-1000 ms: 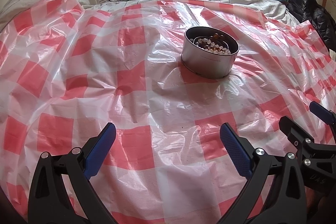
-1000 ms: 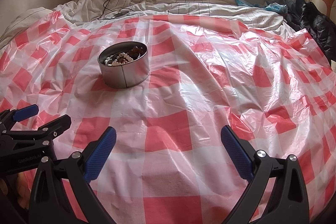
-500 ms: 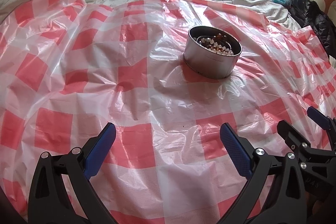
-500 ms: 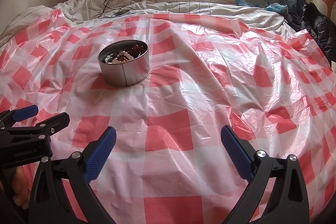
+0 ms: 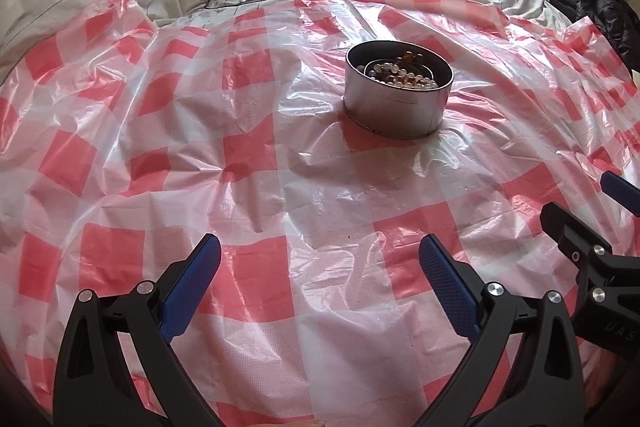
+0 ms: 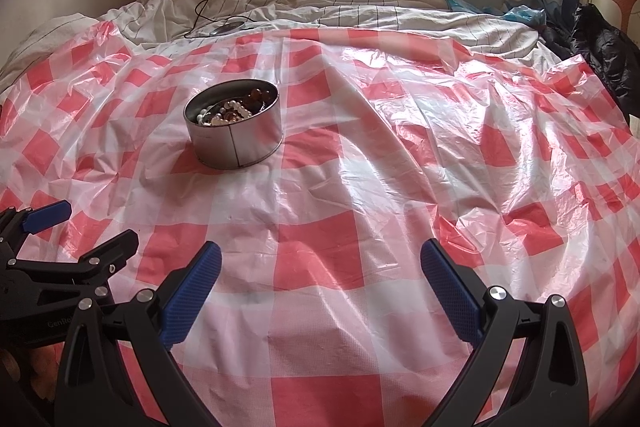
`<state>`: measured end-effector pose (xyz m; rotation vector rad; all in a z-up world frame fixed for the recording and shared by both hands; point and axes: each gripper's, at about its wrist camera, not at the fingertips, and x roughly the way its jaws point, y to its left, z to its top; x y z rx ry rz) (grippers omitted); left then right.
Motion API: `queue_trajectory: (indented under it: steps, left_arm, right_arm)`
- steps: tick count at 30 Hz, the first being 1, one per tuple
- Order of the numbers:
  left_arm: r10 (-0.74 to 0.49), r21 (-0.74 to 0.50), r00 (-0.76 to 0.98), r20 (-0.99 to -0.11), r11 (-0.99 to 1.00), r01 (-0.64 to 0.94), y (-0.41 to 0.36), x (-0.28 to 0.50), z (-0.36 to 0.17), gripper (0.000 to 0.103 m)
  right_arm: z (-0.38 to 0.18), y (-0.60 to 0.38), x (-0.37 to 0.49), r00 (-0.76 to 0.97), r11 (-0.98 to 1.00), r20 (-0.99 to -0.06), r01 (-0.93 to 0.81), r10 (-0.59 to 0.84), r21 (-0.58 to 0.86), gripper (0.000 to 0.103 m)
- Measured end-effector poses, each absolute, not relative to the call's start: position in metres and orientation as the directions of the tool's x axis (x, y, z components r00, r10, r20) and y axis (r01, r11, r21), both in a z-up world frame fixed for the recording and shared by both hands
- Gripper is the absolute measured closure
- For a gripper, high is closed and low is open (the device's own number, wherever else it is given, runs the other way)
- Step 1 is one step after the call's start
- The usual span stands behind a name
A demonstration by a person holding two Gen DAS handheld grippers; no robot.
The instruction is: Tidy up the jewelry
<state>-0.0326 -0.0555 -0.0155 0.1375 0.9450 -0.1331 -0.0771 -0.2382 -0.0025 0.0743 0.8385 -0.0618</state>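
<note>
Toward the bed's far edge, a tin [image 5: 398, 99] holds beads [image 5: 404, 77]. Both the left gripper [image 5: 320, 281] and right gripper [image 6: 320, 281] hover apart and empty; approach from above, pinching one strand gently.

Much of the beaded jewelry [image 5: 404, 77] is being hidden by the near wall of the round metal tin [image 5: 394, 111], and single pieces are too small to be told apart. In the right wrist view the tin's [image 6: 236, 143] floor is likewise being covered by the beads [image 6: 230, 111]. The right gripper [image 5: 600, 203] is being cut off by the left wrist picture's right edge, so only part of its fingers [image 5: 618, 189] is being shown. The left gripper [image 6: 84, 227] is being clipped by the right wrist picture's left edge. The bedding [image 6: 360, 15] is being largely covered by the checked plastic sheet [image 6: 360, 187].
</note>
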Motion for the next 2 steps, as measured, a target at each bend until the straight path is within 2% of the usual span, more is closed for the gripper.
queue_trajectory:
  steps: [2]
  left_arm:
    - [-0.053, 0.062, 0.580, -0.813, 0.982, 0.177, -0.0562, -0.0331, -0.0155, 0.008]
  right_arm:
    - [-0.0028, -0.2384, -0.0774, 0.666, 0.996, -0.745, 0.085, -0.025, 0.041, 0.008]
